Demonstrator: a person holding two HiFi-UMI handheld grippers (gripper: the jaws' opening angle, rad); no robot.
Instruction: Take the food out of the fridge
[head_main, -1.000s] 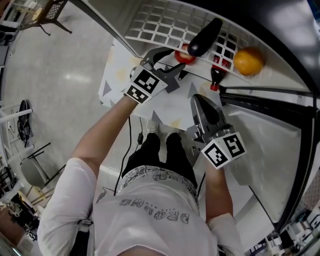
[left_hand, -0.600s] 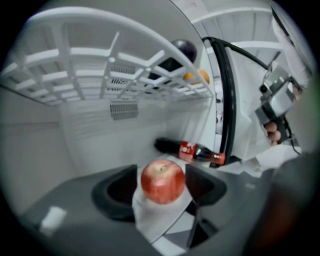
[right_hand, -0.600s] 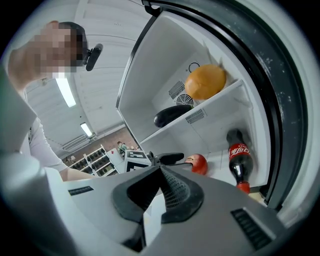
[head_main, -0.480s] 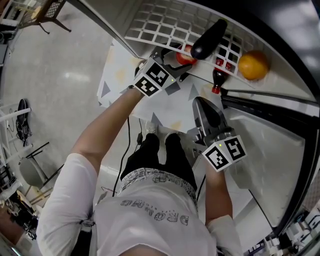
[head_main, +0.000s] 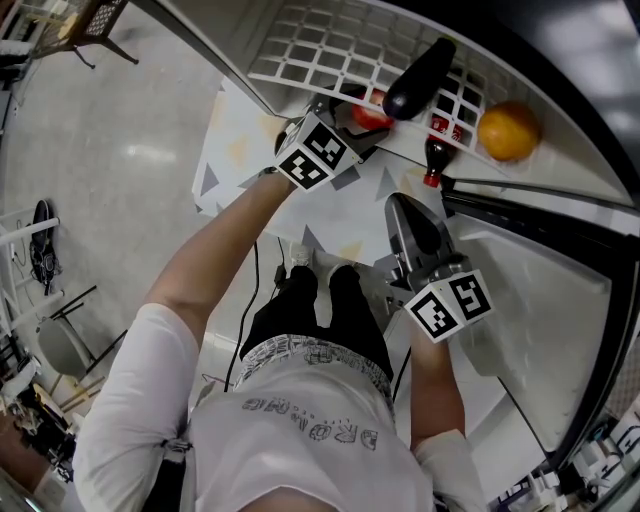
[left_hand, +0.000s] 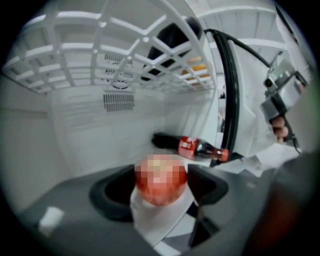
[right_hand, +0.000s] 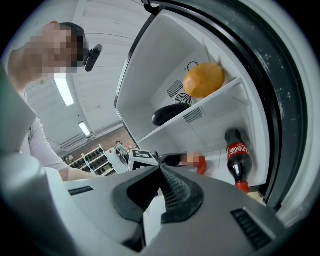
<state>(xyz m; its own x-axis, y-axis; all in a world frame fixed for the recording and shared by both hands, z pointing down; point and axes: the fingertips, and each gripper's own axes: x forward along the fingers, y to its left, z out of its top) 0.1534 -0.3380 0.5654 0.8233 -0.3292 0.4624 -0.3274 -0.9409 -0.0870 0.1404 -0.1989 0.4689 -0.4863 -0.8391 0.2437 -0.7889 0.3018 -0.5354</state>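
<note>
The red fruit (left_hand: 161, 180) sits on the floor of the fridge (right_hand: 145, 85), under the wire shelf (left_hand: 100, 55), and it is the piece of food right in front of your left gripper (head_main: 345, 120). In the left gripper view the fruit stands between the two dark jaws, which are opening and spread wide to either side of it; their pads do not look pressed on it. From the head view your left arm reaches forward into the fridge, with the marker cube just short of the shelf's front edge and the fruit (head_main: 368, 113) just past it. A cola bottle (left_hand: 192, 146) lies on its side on the same floor, behind the fruit and to its right, with its cap towards the door opening. On the shelf above lie a dark eggplant (head_main: 415, 75) and, apart from it to the right, an orange (head_main: 508, 132). Your right gripper (right_hand: 162, 172) hangs outside the fridge, nearer to you than the left one, pointed towards the open compartment. Its jaws are pressed together with nothing between them.
</note>
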